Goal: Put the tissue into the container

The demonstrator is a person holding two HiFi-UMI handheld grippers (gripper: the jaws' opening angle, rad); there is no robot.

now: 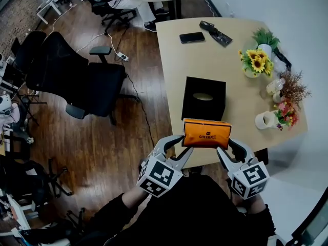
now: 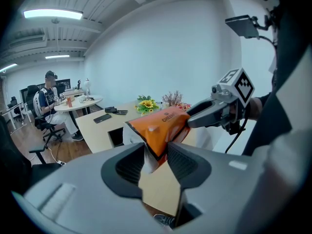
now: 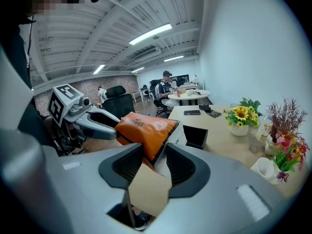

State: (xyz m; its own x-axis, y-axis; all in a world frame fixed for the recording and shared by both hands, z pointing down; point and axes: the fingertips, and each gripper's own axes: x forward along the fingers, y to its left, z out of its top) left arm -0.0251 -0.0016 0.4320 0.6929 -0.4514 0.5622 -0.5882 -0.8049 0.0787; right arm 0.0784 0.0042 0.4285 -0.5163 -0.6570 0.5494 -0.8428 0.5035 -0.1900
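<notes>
Left hand-held gripper (image 1: 183, 144), right hand-held gripper (image 1: 224, 146) side by side, each clamping tissue pack (image 1: 206, 132) end.

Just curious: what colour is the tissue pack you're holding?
Orange tissue pack, clearest in the head view.

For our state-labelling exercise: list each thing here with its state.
tissue pack, held in the air, gripped at both ends.
left gripper, fingers shut on tissue pack.
right gripper, fingers shut on tissue pack.
container, on table, top slot open.
phone, flat, screen dark.

Glossy plastic tissue pack (image 1: 206, 133), matt black container (image 1: 192, 105)
</notes>
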